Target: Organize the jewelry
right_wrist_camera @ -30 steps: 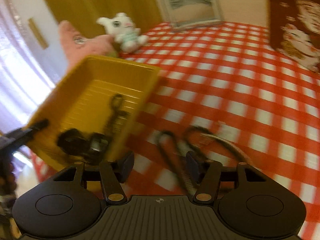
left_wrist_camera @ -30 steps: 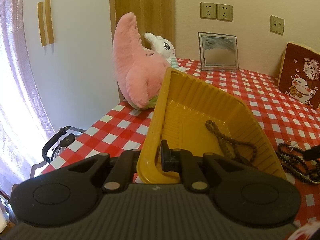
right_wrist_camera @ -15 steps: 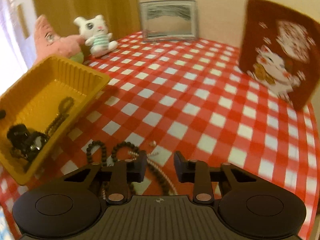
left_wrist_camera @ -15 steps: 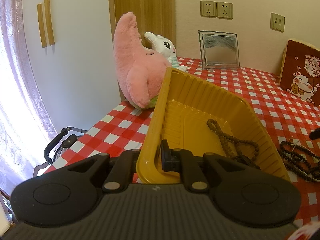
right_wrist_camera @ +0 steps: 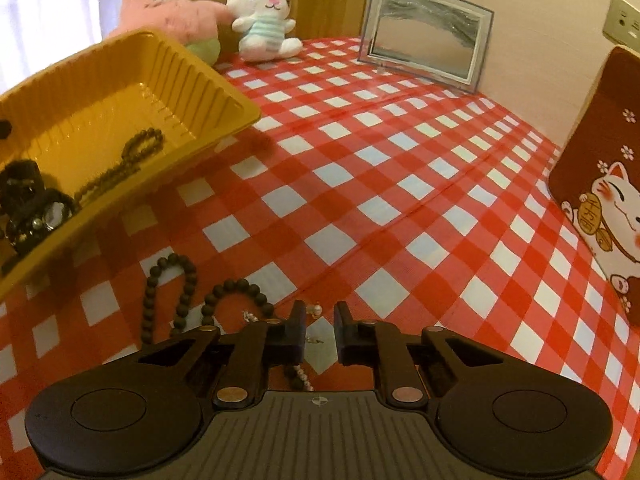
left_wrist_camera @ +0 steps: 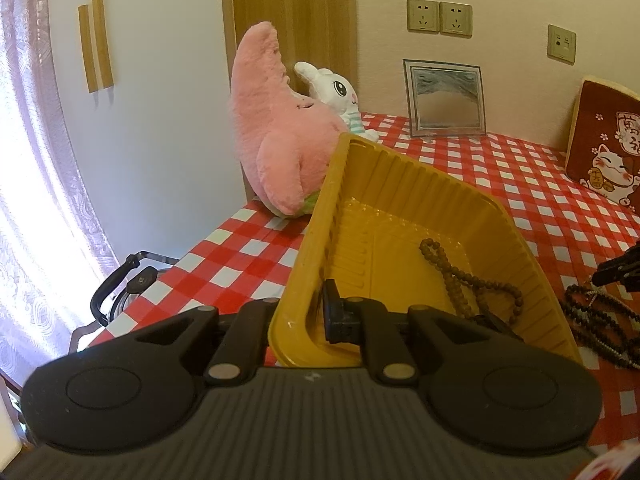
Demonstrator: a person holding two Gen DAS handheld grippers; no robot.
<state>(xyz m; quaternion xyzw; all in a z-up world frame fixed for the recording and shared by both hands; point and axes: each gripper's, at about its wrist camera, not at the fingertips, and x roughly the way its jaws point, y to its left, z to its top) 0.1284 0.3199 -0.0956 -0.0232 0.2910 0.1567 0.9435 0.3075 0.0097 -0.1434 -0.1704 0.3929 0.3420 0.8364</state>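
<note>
My left gripper (left_wrist_camera: 298, 316) is shut on the near rim of a yellow plastic tray (left_wrist_camera: 404, 216) and holds it tilted up off the table. A brown bead string (left_wrist_camera: 452, 272) lies in the tray, with dark jewelry at its low end (right_wrist_camera: 28, 204). The tray also shows in the right wrist view (right_wrist_camera: 168, 60). My right gripper (right_wrist_camera: 320, 320) is partly open and empty, low over dark bead necklaces (right_wrist_camera: 184, 292) and a small pearl strand (right_wrist_camera: 302, 376) lying on the checkered cloth. The necklaces also show in the left wrist view (left_wrist_camera: 600, 320).
A pink plush (left_wrist_camera: 276, 128) and a white bunny plush (right_wrist_camera: 260, 12) stand behind the tray. A picture frame (right_wrist_camera: 424, 28) leans on the wall. A lucky-cat cushion (right_wrist_camera: 600, 192) stands at the right. The table's left edge (left_wrist_camera: 192, 248) drops beside a black handle (left_wrist_camera: 116, 288).
My right gripper swung right from the tray and came down over the necklaces, its jaws narrowing. The left gripper kept hold of the tilted tray, nearly still.
</note>
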